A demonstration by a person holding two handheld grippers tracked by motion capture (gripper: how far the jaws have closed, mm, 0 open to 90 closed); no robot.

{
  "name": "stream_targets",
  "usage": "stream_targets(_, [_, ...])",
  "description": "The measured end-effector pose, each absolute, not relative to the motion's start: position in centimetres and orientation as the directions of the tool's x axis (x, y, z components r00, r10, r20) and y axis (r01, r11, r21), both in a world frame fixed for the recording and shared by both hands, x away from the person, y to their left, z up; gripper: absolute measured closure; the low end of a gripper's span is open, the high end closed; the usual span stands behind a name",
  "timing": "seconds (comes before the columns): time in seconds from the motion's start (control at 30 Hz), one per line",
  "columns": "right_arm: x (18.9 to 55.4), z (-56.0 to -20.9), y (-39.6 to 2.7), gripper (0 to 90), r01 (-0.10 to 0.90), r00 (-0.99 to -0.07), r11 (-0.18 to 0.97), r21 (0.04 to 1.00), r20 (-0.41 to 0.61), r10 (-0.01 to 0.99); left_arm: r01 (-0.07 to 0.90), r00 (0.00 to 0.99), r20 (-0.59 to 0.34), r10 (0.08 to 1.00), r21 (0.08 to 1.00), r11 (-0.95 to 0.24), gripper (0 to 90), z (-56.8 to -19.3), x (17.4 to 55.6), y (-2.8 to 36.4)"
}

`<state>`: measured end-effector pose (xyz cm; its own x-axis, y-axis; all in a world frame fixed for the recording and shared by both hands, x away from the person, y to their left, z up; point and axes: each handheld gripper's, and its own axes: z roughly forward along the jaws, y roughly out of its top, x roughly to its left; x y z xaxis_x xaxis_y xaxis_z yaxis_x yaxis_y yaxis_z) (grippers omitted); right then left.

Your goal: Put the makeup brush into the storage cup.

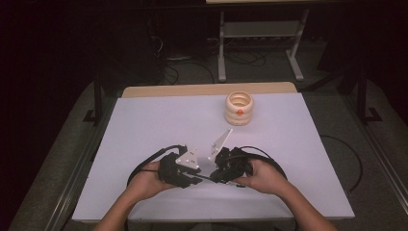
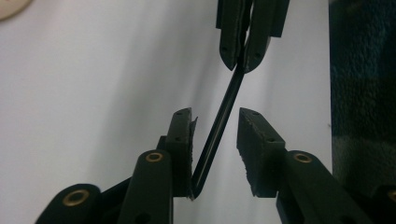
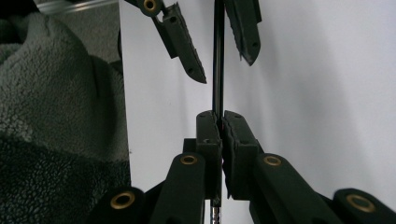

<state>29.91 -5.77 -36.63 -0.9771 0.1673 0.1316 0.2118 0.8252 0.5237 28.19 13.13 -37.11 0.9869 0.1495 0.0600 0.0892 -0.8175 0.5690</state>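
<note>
One thin black rod (image 3: 218,56) clamped in right gripper (image 3: 221,122), between left gripper (image 2: 215,122) jaws

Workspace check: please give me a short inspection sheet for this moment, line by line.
Surface: white table top, wooden strip at the far edge.
Job's things: thin black rod spanning between both tools.
Clutter: cream ribbed round container with an orange dot, standing apart at the far side.
Grippers: right tool shut on the rod; left tool open, the rod between its jaws, leaning against one pad.
Cables: black cable loops behind each hand.
Surroundings: dark floor, grey table legs beyond.
</note>
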Motion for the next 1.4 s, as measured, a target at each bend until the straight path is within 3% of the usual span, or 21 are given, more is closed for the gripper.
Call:
stream_targets(0.33, [29.5,-37.0,-5.0,85.0,0.206,-0.977,0.855,0.477,0.156,0.148,0.020,0.997,0.058,0.055,0.491,-0.871,79.9,-37.9,27.9,12.7])
stream_targets(0.47, [29.5,-37.2,-4.9,84.6,0.156,-0.986,0.863,0.481,0.131,0.106,-0.028,0.999,0.054,-0.003,0.466,-0.884,84.9,-38.2,27.5,12.5])
stream_targets(0.6, [29.6,-37.2,-5.0,83.3,0.170,-0.983,0.858,0.485,0.144,0.113,-0.027,0.998,0.058,0.000,0.468,-0.883,85.5,-38.3,27.4,12.6])
stream_targets(0.73, [29.7,-37.0,-5.3,81.9,0.199,-0.979,0.836,0.511,0.143,0.145,-0.011,0.998,0.066,0.023,0.486,-0.874,85.6,-38.2,27.6,12.8])
stream_targets(1.07, [30.3,-35.8,-7.9,68.7,0.286,-0.956,0.728,0.623,0.140,0.257,0.076,0.990,0.063,0.129,0.527,-0.846,85.5,-38.5,28.1,14.1])
stream_targets(1.2, [30.3,-35.5,-8.5,64.2,0.295,-0.950,0.688,0.663,0.128,0.284,0.142,0.980,0.041,0.197,0.552,-0.822,85.4,-38.6,28.5,14.5])
stream_targets(1.4, [29.9,-35.3,-9.6,59.0,0.385,-0.915,0.603,0.699,0.205,0.347,0.287,0.937,-0.019,0.348,0.610,-0.738,85.2,-38.3,29.6,15.6])
